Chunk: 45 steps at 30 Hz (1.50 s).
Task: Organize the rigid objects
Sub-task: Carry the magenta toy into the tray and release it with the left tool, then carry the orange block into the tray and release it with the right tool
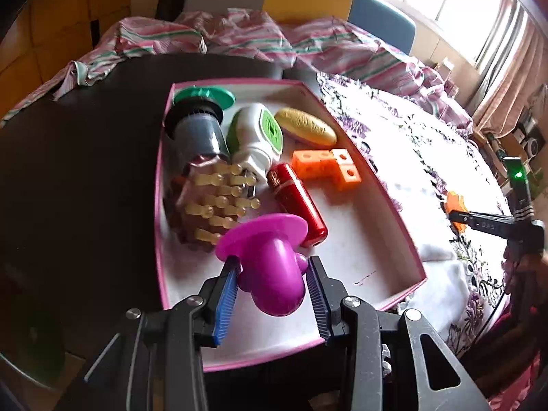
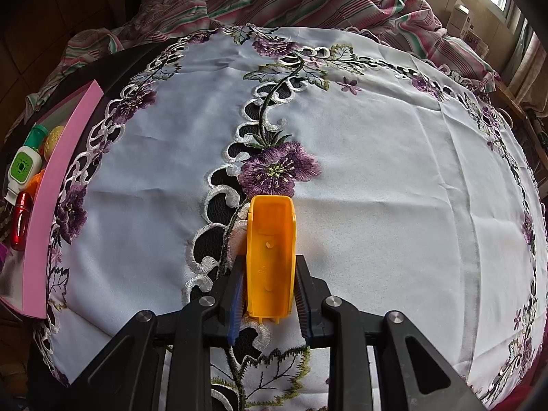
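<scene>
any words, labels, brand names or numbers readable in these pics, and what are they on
"DAS": pale raised letters on a finger of the right gripper in the left wrist view; they may run on, the rest is unreadable.
Red tube in the pink box: gold marks on its band, too small to read.
White bottle: green label with a symbol, no legible words.
Boxes on the shelf by the window: print too blurred to read.
Nothing else carries text.
</scene>
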{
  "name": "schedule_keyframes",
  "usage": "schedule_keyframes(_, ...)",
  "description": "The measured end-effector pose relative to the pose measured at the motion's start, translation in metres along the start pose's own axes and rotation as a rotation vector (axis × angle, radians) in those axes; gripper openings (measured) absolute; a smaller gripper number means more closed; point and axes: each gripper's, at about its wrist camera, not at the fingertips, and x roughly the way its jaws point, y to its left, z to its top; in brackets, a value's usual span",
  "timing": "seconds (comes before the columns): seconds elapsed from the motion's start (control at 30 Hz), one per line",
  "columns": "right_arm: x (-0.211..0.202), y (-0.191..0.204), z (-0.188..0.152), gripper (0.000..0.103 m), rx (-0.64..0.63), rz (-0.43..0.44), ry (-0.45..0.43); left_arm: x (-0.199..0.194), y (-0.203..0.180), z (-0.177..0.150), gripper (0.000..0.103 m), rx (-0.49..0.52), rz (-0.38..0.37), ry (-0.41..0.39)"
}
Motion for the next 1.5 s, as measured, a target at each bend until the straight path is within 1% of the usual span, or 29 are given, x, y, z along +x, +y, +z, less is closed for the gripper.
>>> schedule_keyframes(0.1,0.001,0.0,0.0,0.026,0.001,0.001,0.0,-0.001,-0.002,-0.002,0.04,0.001,-0.023,0.006)
schedule_keyframes(0.2,0.001,0.001,0.0,0.026,0.001,0.0,0.001,-0.002,-0.002,-0.004,0.04,0.002,-0.023,0.013)
schedule_keyframes(0.33,0.0,0.001,0.0,0.026,0.002,0.0,0.0,-0.006,0.006,-0.005,0.042,-0.059,-0.053,0.015)
schedule_keyframes(0.4,0.0,0.001,0.001,0.026,0.001,0.0,0.001,-0.012,0.005,-0.006,0.045,-0.06,-0.05,-0.003)
schedule_keyframes(0.43,0.0,0.001,0.001,0.026,0.0,0.0,0.0,-0.013,0.005,-0.007,0.049,-0.06,-0.049,-0.009)
schedule_keyframes(0.67,-0.001,0.002,0.001,0.025,-0.006,-0.01,-0.002,-0.023,0.012,-0.011,0.05,-0.08,-0.032,-0.031)
schedule_keyframes(0.8,-0.003,0.002,0.002,0.025,-0.005,-0.008,-0.003,-0.029,0.016,-0.015,0.05,-0.088,0.01,-0.047)
schedule_keyframes(0.9,-0.004,0.004,0.001,0.025,-0.008,0.008,-0.005,-0.035,0.02,-0.017,0.05,-0.098,0.041,-0.068)
schedule_keyframes(1.0,-0.004,0.009,0.0,0.025,-0.025,0.013,-0.003,-0.039,0.02,-0.018,0.05,-0.089,0.101,-0.081)
schedule_keyframes(1.1,-0.003,0.008,-0.001,0.025,-0.014,0.019,0.001,-0.043,0.021,-0.017,0.05,-0.074,0.163,-0.098)
schedule_keyframes(1.23,-0.003,0.007,-0.001,0.025,-0.006,0.023,0.006,-0.049,0.022,-0.018,0.057,-0.078,0.195,-0.117)
schedule_keyframes(1.33,-0.004,0.008,-0.002,0.025,-0.001,0.018,0.012,-0.052,0.023,-0.018,0.057,-0.081,0.2,-0.125)
schedule_keyframes(1.4,-0.006,0.01,-0.003,0.025,0.015,0.045,0.016,-0.055,0.022,-0.018,0.057,-0.077,0.205,-0.131)
schedule_keyframes(1.5,-0.014,0.022,-0.005,0.025,0.008,0.066,0.0,-0.058,0.023,-0.019,0.057,-0.082,0.205,-0.138)
